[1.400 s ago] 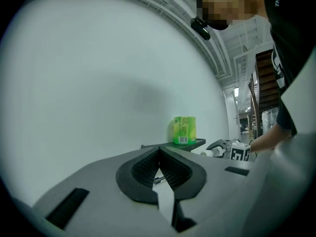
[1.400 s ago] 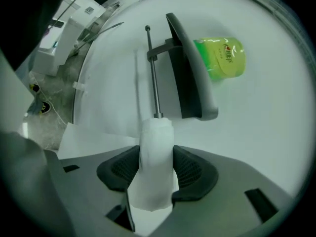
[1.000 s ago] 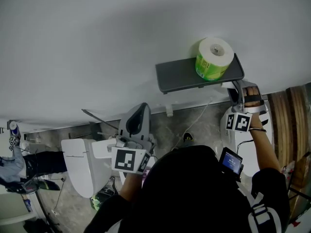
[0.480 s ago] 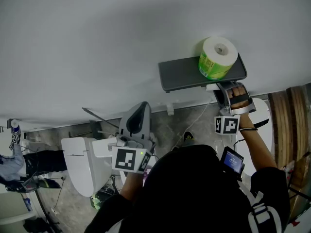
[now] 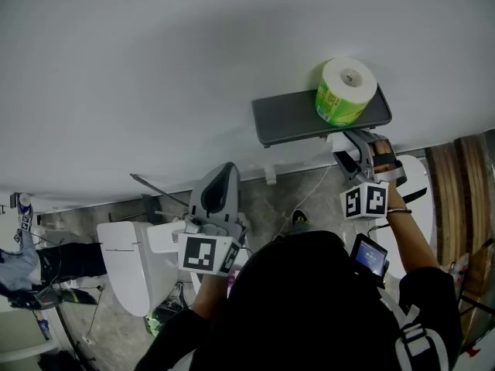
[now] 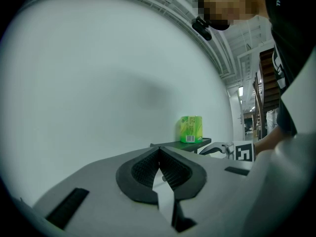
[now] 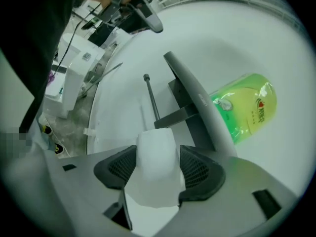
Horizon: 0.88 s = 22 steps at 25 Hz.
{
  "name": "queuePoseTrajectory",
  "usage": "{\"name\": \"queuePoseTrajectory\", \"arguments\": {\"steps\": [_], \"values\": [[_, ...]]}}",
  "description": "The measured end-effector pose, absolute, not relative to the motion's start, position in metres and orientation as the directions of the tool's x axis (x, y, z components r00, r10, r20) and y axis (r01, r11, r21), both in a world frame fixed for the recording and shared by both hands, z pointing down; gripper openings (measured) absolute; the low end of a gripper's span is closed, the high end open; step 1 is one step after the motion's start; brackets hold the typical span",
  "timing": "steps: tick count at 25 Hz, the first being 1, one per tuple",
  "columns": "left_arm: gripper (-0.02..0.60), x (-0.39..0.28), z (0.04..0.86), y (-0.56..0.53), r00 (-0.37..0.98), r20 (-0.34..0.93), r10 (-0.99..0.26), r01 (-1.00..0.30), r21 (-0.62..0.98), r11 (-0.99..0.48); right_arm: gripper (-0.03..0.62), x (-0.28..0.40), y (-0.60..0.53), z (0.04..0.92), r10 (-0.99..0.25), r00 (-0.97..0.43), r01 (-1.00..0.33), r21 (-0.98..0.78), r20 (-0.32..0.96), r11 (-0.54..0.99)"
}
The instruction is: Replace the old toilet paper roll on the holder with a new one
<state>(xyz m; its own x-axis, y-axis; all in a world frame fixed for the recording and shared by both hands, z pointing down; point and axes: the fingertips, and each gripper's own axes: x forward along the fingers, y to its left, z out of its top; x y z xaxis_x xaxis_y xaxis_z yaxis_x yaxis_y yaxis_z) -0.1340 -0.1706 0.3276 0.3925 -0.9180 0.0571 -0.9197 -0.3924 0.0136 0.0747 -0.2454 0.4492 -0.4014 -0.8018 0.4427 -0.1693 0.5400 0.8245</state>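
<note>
Nearest the person, the left gripper [image 6: 159, 156] waits with its jaws together on nothing. Further out, under the shelf, the right gripper [image 7: 158, 152] has the white, worn-down old paper roll [image 7: 155, 179] between its pads. They touch both sides, but the jaws have just been opening. That slackening could let the roll drop, or catch on the thin metal rod [image 7: 151, 98]. A knock upward against the dark grey holder shelf [image 5: 294, 120] might topple the green-wrapped new toilet paper roll [image 5: 344, 91] standing on it.

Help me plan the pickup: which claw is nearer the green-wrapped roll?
Right. The right claw, jaws just opening around a white roll, sits just under the shelf bearing the green-wrapped roll; the left claw is far off to the left, shut.
</note>
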Motion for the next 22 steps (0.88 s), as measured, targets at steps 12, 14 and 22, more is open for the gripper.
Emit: {"name": "queuePoseTrajectory", "arguments": {"steps": [12,14,22], "values": [[0.023,-0.128,0.32,-0.163,0.434,0.041,-0.9,-0.901,0.01,-0.434,0.288,0.076,-0.211,0.428,-0.763,-0.443,-0.201,0.778,0.47,0.595],[0.023,-0.129,0.32,-0.163,0.436,0.038,-0.899,-0.9,0.011,-0.436,0.293,0.073,-0.204,0.421,-0.745,-0.468,-0.233,0.747,0.475,0.623],[0.023,-0.129,0.322,-0.164,0.444,0.037,-0.895,-0.896,0.013,-0.444,0.338,0.05,-0.191,0.333,-0.671,-0.702,-0.539,0.436,0.24,0.72]]}}
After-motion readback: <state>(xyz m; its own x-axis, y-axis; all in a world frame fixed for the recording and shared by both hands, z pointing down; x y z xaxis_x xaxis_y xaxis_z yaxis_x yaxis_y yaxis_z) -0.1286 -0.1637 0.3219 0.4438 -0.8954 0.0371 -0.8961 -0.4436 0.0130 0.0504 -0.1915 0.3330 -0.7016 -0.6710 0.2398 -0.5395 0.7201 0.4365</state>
